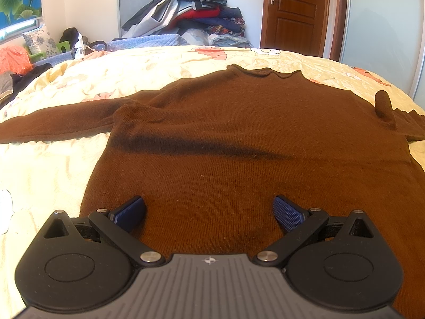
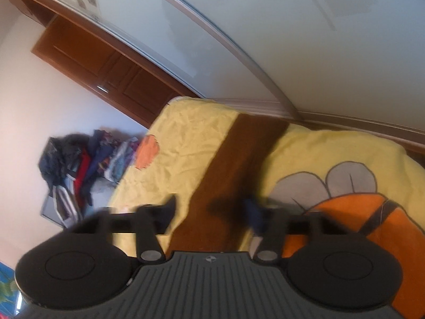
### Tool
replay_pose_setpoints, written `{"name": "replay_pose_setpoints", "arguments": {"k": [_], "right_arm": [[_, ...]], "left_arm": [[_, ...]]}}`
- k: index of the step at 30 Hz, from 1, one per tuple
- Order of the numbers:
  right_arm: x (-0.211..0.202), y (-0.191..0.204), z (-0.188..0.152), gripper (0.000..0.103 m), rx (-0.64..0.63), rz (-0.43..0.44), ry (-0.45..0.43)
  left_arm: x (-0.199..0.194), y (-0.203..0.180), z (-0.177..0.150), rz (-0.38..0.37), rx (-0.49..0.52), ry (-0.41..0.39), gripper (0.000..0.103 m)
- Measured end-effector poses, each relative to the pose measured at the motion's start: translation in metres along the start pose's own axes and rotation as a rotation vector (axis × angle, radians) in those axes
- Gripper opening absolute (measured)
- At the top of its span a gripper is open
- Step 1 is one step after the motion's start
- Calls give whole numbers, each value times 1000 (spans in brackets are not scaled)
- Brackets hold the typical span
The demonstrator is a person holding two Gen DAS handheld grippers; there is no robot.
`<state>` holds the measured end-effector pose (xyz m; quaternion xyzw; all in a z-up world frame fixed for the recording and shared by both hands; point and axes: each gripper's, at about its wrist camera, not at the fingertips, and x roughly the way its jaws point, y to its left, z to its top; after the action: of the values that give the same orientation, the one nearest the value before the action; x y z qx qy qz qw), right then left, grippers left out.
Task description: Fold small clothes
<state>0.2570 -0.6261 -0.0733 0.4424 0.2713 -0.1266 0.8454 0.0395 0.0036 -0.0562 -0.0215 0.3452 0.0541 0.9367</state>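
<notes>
A brown knit sweater (image 1: 239,133) lies flat on the yellow bedsheet (image 1: 53,164), collar far, one sleeve (image 1: 53,125) stretched left. My left gripper (image 1: 208,212) is open and empty, low over the sweater's lower hem. In the right wrist view the other brown sleeve (image 2: 233,170) runs across the sheet (image 2: 180,143) toward the bed's far edge. My right gripper (image 2: 212,212) is open, its jaws on either side of that sleeve, just above it; the image is blurred.
A pile of clothes (image 1: 191,8) stands beyond the bed by a wooden door (image 1: 294,10). More clutter (image 1: 16,63) lies at the left. A sliding wardrobe door (image 2: 292,40) runs along the bed's right side.
</notes>
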Motion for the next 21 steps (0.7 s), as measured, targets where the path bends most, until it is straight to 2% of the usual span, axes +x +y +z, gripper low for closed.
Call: {"name": "replay_pose_setpoints", "arguments": {"k": [1, 2, 5, 7, 9, 11, 13, 15, 17, 18, 19, 20, 21], "right_arm": [[2, -4, 1, 17, 13, -11, -2], [2, -9, 2, 11, 25, -22, -4], [-7, -7, -6, 13, 21, -29, -34], [-20, 11, -14, 13, -25, -15, -54], [-41, 46, -31, 13, -113, 64, -70], [-59, 93, -63, 13, -228, 173, -40], [-73, 144, -109, 13, -347, 303, 12], [-78, 191, -164, 13, -424, 436, 103], [-74, 224, -217, 19, -462, 525, 202], [-68, 239, -247, 37, -493, 557, 261], [-63, 250, -270, 75, -524, 558, 310], [-62, 255, -290, 86, -541, 530, 339], [-64, 256, -306, 84, -545, 501, 334]], "left_arm": [[0, 0, 0, 0, 0, 0, 103], [0, 0, 0, 0, 0, 0, 103], [0, 0, 0, 0, -1, 0, 103], [1, 0, 1, -2, -2, 0, 103], [2, 0, 1, -3, -4, 0, 103], [2, 0, 1, -5, -6, -1, 103], [2, 0, 2, -5, -7, 0, 103], [2, 0, 2, -4, -5, 1, 103], [3, 0, 2, -4, -4, 1, 103], [3, 0, 2, -5, -5, 1, 103], [2, 1, 2, -8, -4, 2, 103], [2, 1, 2, -10, -3, 3, 103], [-1, 3, 3, -18, -4, 7, 103]]}}
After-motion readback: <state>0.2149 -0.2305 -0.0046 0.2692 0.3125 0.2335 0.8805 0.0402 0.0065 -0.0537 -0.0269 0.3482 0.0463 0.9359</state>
